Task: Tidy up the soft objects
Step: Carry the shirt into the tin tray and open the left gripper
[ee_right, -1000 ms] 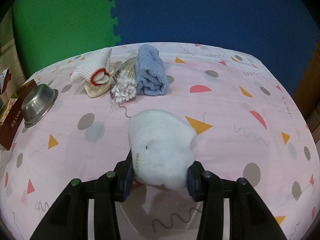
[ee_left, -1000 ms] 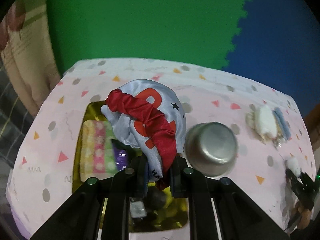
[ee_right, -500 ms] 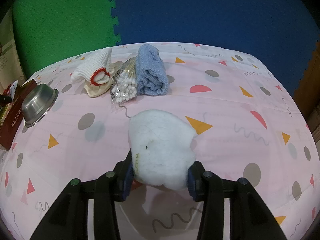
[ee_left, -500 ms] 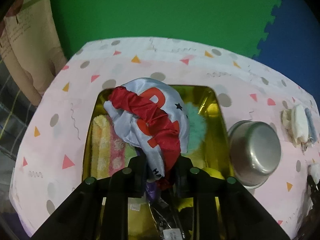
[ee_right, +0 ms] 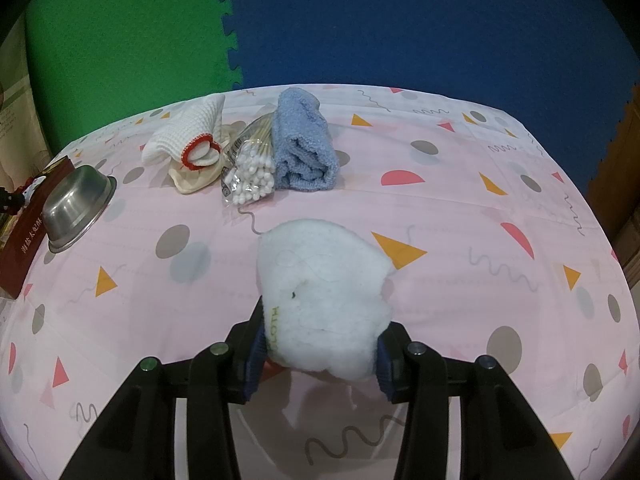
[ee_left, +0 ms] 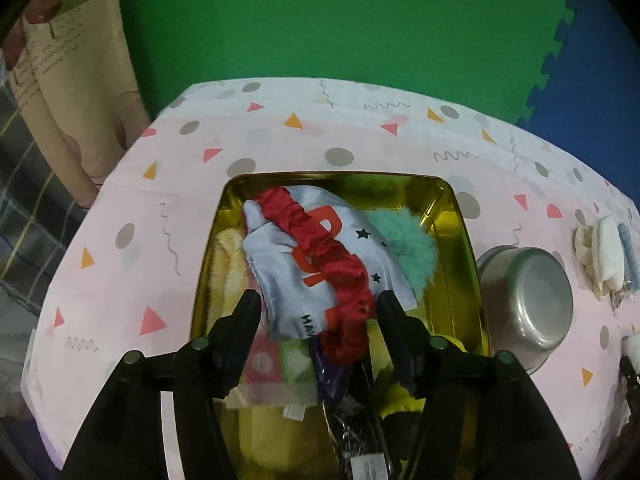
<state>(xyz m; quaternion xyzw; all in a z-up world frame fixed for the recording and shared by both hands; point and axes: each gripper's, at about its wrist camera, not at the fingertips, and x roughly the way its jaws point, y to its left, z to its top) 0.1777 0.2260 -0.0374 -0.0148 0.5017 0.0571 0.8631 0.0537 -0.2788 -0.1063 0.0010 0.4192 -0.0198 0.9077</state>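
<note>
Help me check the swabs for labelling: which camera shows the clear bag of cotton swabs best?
The right wrist view: the clear bag of cotton swabs lies unobstructed between the white knit glove and the rolled blue towel. The left wrist view shows only a tiny sliver at the far right edge.

Silver cap [ee_left: 320, 264]: big red letters across the fabric, partly covered by the red scrunched band; one reads like a "P". Small black print on its near edge starts "HA", the rest cut off.
White fluffy piece [ee_right: 324, 300]: yellow-green letters down its left edge, roughly "HLOT", hard to be sure.
Dark red box [ee_right: 28, 248]: light Chinese characters running down its side, too small to make out fully.
Cotton swab bag [ee_right: 252, 168]: small label, unreadable.
</note>
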